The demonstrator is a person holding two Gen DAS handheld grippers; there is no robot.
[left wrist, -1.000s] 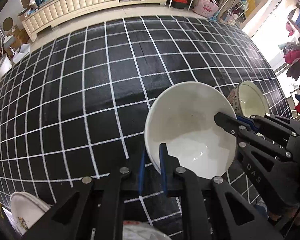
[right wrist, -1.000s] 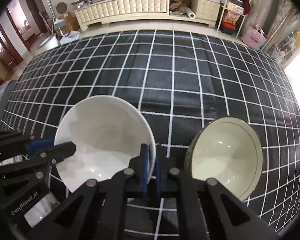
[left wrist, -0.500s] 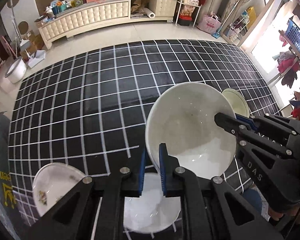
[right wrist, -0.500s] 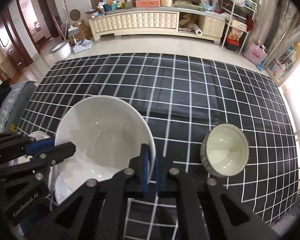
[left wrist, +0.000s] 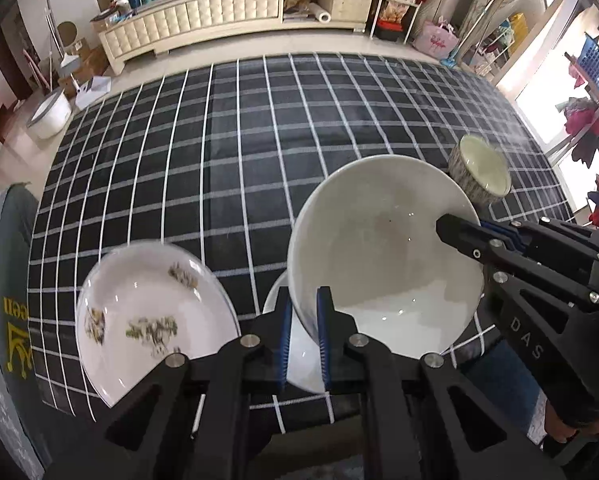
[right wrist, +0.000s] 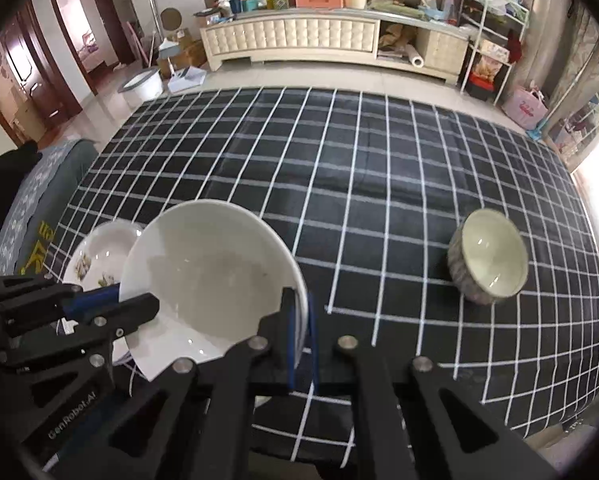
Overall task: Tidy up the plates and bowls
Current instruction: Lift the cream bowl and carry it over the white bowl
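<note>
Here both grippers [left wrist: 303, 332] [right wrist: 301, 336] clamp the white bowl's [left wrist: 379, 248] opposite rims.

Two bowls: one large white bowl [left wrist: 383, 256] [right wrist: 215, 276] — held above the worktop [left wrist: 227, 168] — and one small grey-sided bowl [left wrist: 481, 170] [right wrist: 487, 256] standing far right on the cloth. Two plates: one flowered plate [left wrist: 147, 312] [right wrist: 95, 256] at near left, and one plain white plate [left wrist: 299, 344] partly hidden beneath the large bowl. Two grippers — the left gripper [left wrist: 302, 332] and the right gripper [right wrist: 299, 332] — with two fingers each, four fingers [left wrist: 323, 328] in all. One checked cloth [right wrist: 379, 184] covers the worktop.
</note>
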